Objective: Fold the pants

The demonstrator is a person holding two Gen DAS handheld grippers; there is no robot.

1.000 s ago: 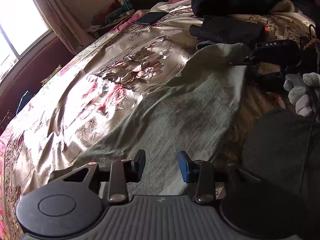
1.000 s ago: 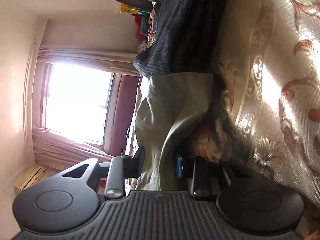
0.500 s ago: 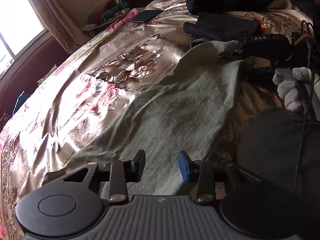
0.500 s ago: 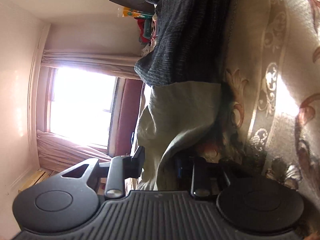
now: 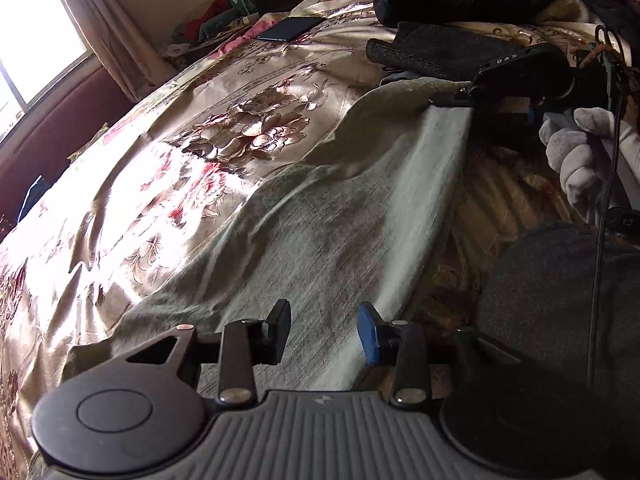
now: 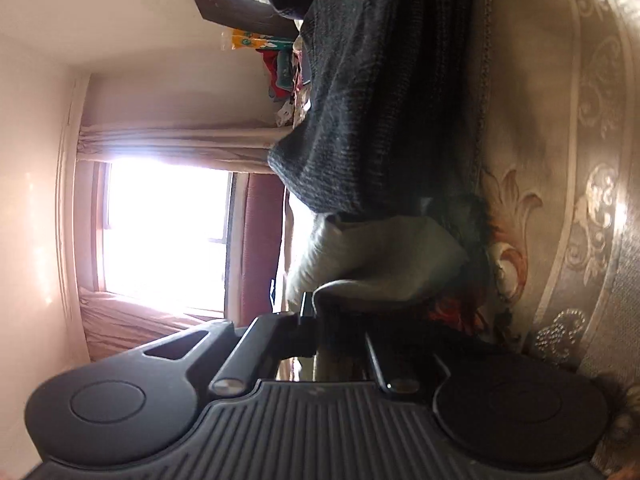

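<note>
Pants (image 5: 320,220), grey-green, lay spread lengthwise on the bed (image 5: 168,184), running from directly under the left gripper (image 5: 324,334) away toward the right gripper (image 5: 452,100) at their far end.

Left gripper: fingers spread apart, black pad on one side and blue pad on the other, hovering just above the near edge of the pants with nothing between them.

Right gripper: seen ahead and to the right of the left one, held by a white-gloved hand (image 5: 580,160). In its own wrist view the fingers (image 6: 308,332) stood close together with a fold of the pants (image 6: 380,256) bunched between them, apparently pinched; the contact itself sat in shadow.

Bedspread: shiny, gold with red floral pattern, under the pants on every side.

Dark knitted garment (image 6: 380,100): just beyond the right gripper, touching the far end of the pants.

Phone (image 5: 290,29): dark, flat on the bed, well beyond both grippers.

Window (image 6: 160,232): bright, curtained, to the left gripper's far left.
</note>
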